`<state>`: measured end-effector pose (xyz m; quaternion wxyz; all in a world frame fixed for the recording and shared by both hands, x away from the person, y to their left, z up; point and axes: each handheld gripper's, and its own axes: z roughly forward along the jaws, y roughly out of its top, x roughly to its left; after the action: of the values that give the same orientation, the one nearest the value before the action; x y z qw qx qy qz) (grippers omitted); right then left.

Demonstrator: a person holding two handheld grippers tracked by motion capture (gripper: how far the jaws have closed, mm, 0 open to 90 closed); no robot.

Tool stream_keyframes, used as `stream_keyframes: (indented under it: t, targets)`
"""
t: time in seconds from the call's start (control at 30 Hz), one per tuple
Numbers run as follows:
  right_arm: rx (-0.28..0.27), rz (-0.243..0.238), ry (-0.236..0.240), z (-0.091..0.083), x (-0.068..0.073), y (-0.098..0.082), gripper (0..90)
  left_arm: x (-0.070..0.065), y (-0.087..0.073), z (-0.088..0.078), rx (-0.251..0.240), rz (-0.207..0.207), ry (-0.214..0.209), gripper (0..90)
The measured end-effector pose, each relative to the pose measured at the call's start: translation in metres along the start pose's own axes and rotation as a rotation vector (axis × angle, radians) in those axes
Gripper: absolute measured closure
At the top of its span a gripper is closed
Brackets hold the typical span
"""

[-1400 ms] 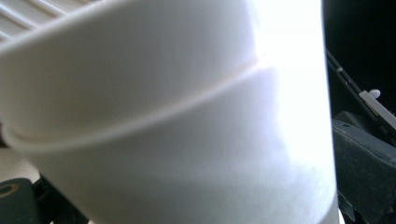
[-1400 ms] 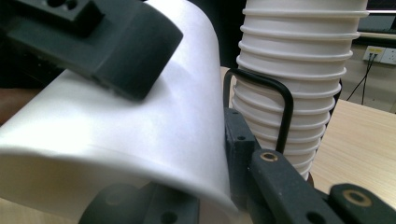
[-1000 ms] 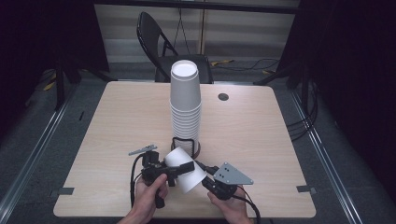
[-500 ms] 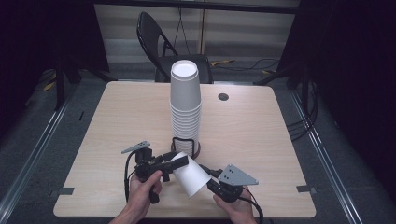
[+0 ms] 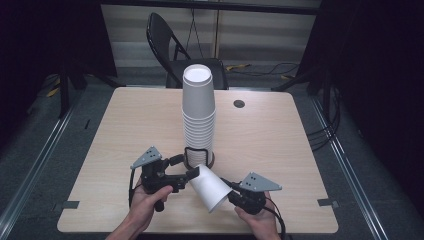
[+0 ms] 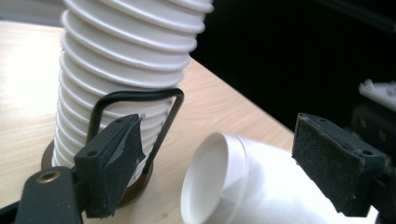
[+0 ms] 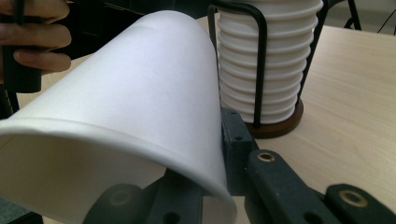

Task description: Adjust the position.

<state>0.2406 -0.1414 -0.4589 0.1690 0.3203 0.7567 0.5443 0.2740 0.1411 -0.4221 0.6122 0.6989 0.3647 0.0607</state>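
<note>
Right gripper point(image 5: 229, 196): clamping shut on the wide rim of the paper cup point(image 5: 209, 186), one jaw inside the mouth and one outside, on the person's side of the cup stack point(image 5: 198, 115).
Left gripper point(image 5: 184, 167): sitting just in front of the stack's foot. Its jaws have just been closing with the cup's small base between them, but the pads are not yet pressing.
Paper cup: lying tilted off the bench point(image 5: 280, 150), base pointing toward the stack and mouth pointing away.
Cup stack: standing upright in a wire holder point(image 5: 199, 159) with a round base.
Handling: probably very light, thin-walled, easily crushed and smooth-sided.
Hold point: the rolled rim or the stiffer base ring is likely offering the safest purchase, while mid-wall is likely buckling under pressure.
</note>
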Motion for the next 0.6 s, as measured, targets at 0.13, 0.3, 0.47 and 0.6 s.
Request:
stream_keyframes:
  t: [0.13, 0.3, 0.47, 0.6]
  targets:
    - [0.027, 0.029, -0.002, -0.005, -0.006, 0.003, 86.5, -0.001, -0.004, -0.001, 0.033, 0.092, 0.016, 16.0]
    - [0.056, 0.047, -0.006, -0.012, -0.014, 0.005, 86.5, 0.000, -0.005, -0.005, 0.043, 0.164, 0.001, 15.5]
    - [0.096, 0.047, -0.003, -0.014, -0.018, 0.008, 86.5, -0.004, -0.010, -0.003, 0.098, 0.275, -0.019, 15.6]
    - [0.127, 0.047, -0.013, -0.015, -0.021, 0.010, 86.5, -0.010, -0.016, -0.001, 0.147, 0.365, -0.028, 15.8]
